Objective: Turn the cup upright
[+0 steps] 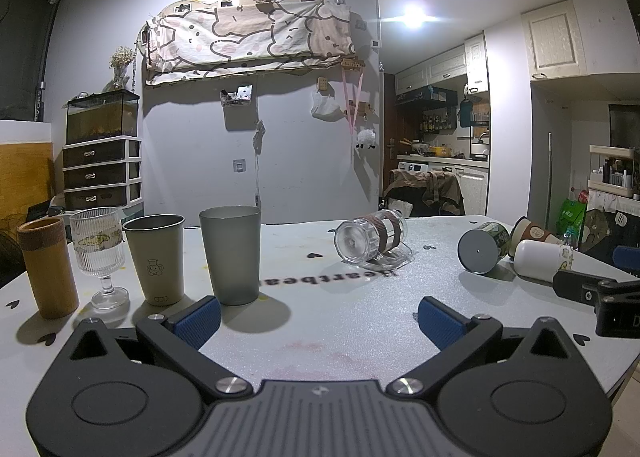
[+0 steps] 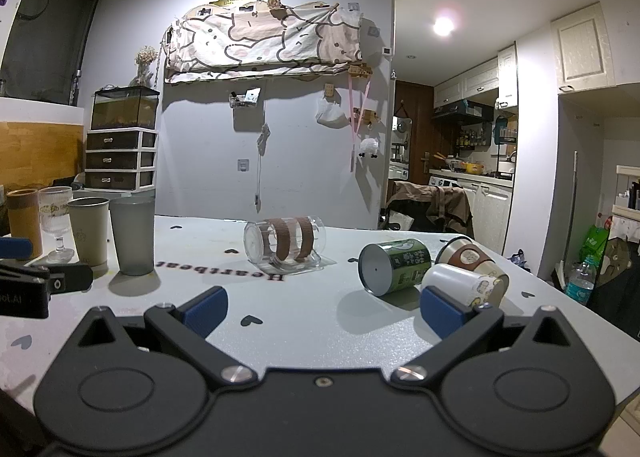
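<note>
Several cups lie on their sides on the white table (image 1: 320, 337): a clear glass mug with brown bands (image 1: 370, 239) (image 2: 286, 243), a green-labelled cup with a grey base (image 1: 484, 247) (image 2: 394, 265), a white cup (image 1: 540, 259) (image 2: 462, 283) and a brown-sleeved steel cup (image 1: 532, 233) (image 2: 470, 255). My left gripper (image 1: 318, 321) is open and empty, just right of the upright grey tumbler (image 1: 232, 253). My right gripper (image 2: 324, 311) is open and empty, its right finger just in front of the white cup.
Upright at the left stand a grey tumbler (image 2: 132, 235), a steel cup (image 1: 156, 257) (image 2: 89, 231), a ribbed stemmed glass (image 1: 100, 253) (image 2: 56, 223) and a bamboo cup (image 1: 48, 267) (image 2: 24, 219). A chair with a brown jacket (image 1: 430, 191) stands behind the table.
</note>
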The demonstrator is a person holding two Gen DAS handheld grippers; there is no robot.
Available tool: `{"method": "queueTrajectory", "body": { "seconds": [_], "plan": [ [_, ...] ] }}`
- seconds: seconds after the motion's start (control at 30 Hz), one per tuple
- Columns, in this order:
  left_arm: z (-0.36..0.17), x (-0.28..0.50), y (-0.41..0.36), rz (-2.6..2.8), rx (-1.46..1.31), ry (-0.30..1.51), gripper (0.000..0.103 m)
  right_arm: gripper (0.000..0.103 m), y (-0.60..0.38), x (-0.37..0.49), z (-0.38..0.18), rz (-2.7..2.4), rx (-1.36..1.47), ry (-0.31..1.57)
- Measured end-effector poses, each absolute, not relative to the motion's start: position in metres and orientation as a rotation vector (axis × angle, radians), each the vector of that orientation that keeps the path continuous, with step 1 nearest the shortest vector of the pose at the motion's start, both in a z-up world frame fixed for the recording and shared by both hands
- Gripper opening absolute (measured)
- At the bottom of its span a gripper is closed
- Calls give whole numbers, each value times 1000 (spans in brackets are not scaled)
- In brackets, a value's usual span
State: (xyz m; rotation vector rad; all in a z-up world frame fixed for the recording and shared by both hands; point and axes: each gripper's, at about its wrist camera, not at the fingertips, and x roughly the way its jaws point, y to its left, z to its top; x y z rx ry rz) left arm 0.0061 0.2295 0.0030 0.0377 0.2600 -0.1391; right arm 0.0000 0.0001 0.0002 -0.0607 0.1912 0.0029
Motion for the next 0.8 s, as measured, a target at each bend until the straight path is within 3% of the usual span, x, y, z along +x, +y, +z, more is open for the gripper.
{"method": "queueTrajectory", "body": {
  "seconds": [0.5,0.8],
  "plan": [
    [2,6,230,-141,36,260,103,103,-4,9,0,-26,-96,192],
    [2,5,234,-152,23,258,103,103,-73,89,18,-66,-363,268]
  ]
}}
